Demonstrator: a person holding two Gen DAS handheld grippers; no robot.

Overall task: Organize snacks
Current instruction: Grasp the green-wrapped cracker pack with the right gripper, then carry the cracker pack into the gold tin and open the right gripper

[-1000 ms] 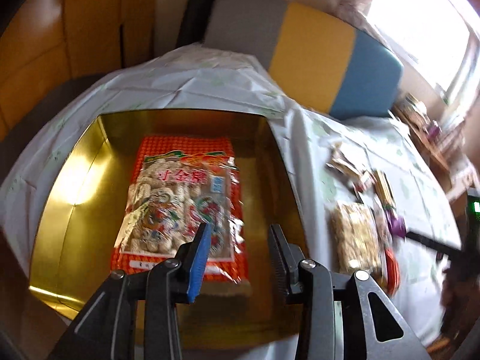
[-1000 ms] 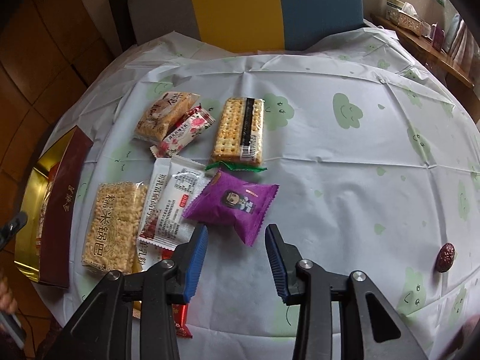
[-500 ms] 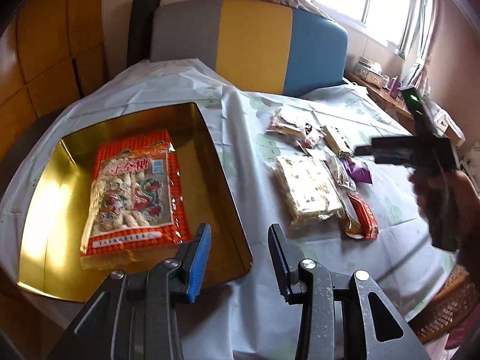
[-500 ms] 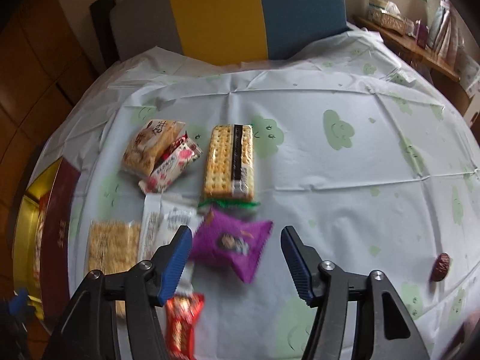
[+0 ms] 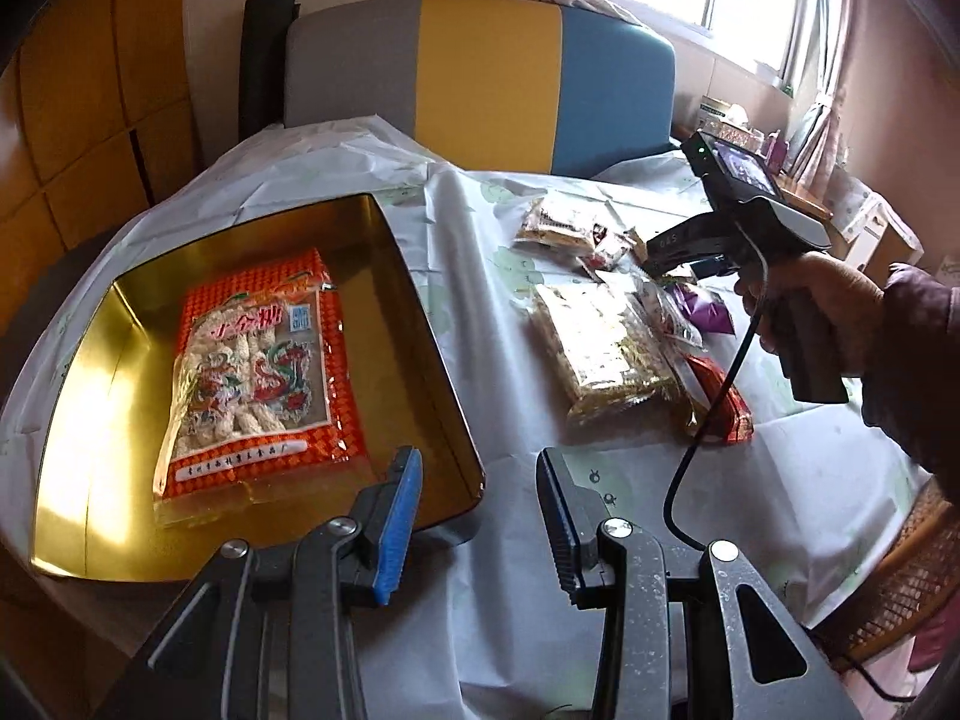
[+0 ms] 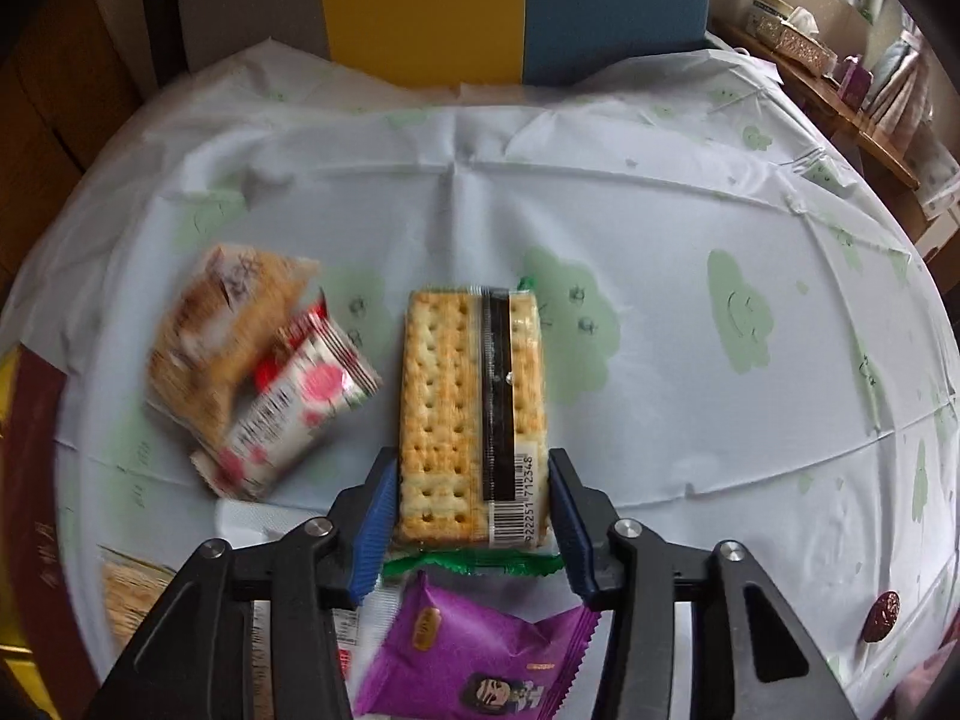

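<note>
My right gripper (image 6: 471, 516) points down at the table, and its jaws are closing on the near end of a clear cracker pack (image 6: 468, 408). Both blue pads touch the pack's long sides, and the pack still lies flat on the cloth. A purple packet (image 6: 474, 654) lies just under the gripper's body. My left gripper (image 5: 480, 516) is open and empty, hovering over the near right corner of the gold tin (image 5: 432, 324). An orange snack bag (image 5: 258, 360) lies flat inside that tin.
A brown bun pack (image 6: 228, 324) and a red-and-white packet (image 6: 300, 414) lie left of the crackers. A rice-cake pack (image 5: 606, 354) sits between tin and pile. A dark red lid (image 6: 30, 450) is at far left, a red date (image 6: 881, 624) at right, a striped chair (image 5: 492, 78) behind.
My right gripper moved forward from over the purple packet to the cracker pack, widened, then narrowed around it. My left gripper drew back from above the tin toward its right corner and rolled.
</note>
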